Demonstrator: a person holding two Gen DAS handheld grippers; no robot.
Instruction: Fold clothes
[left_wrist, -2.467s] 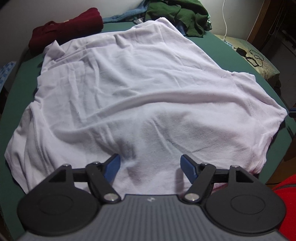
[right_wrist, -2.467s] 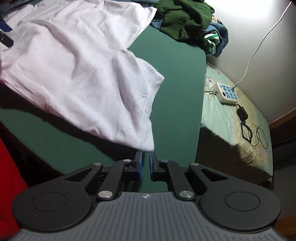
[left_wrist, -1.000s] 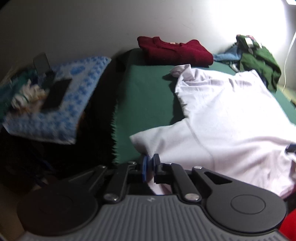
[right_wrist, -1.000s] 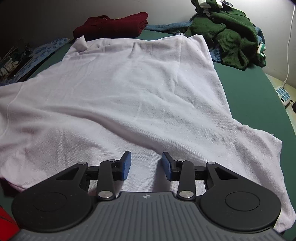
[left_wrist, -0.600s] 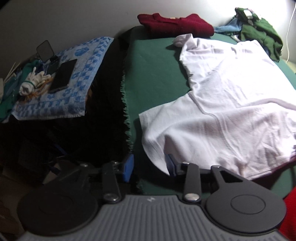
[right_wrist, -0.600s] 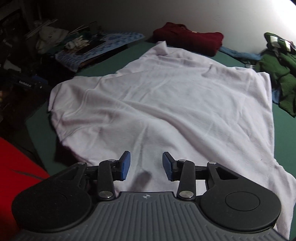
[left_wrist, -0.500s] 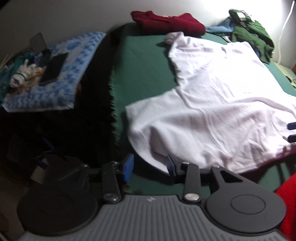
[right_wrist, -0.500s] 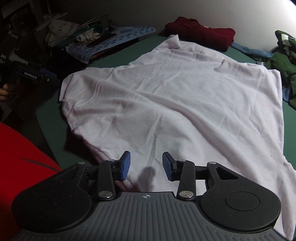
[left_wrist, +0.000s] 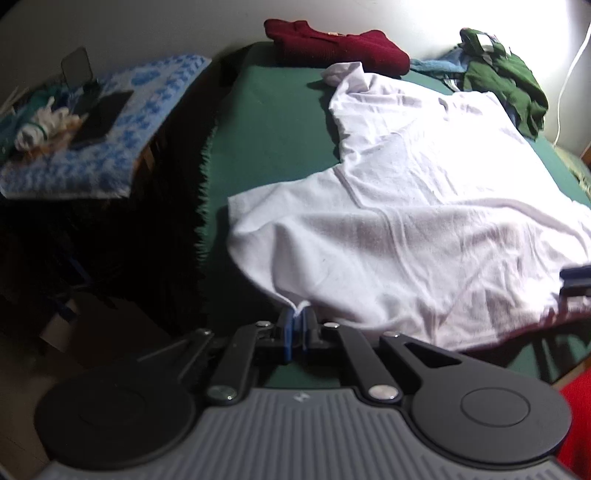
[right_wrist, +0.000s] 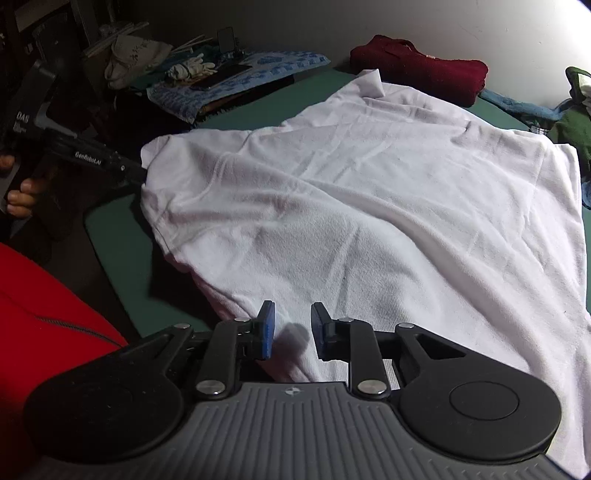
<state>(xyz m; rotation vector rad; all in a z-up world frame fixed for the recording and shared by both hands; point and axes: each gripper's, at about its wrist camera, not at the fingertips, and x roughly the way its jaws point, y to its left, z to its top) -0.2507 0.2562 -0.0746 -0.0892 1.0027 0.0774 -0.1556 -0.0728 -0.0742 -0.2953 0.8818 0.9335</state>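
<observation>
A white T-shirt (left_wrist: 424, 206) lies spread and wrinkled on the green table cover (left_wrist: 273, 122). My left gripper (left_wrist: 295, 325) is shut on the edge of the shirt's near-left sleeve, and a small tuft of cloth pokes out above the pads. In the right wrist view the same gripper (right_wrist: 142, 173) pinches that sleeve corner at the left. My right gripper (right_wrist: 291, 328) hovers over the near hem of the shirt (right_wrist: 369, 192). Its jaws are closing, with cloth under the gap and the pads clear of it.
A folded dark red sweater (left_wrist: 332, 40) and a heap of green clothes (left_wrist: 506, 77) sit at the table's far edge. A blue patterned towel (left_wrist: 110, 140) with a phone lies left of the table, across a dark gap. The person's red garment (right_wrist: 44, 295) fills the near left.
The left jaws, open around the sleeve edge half a second ago, have shut on it. The right jaws have narrowed over the hem. The left gripper now shows at the sleeve in the right view.
</observation>
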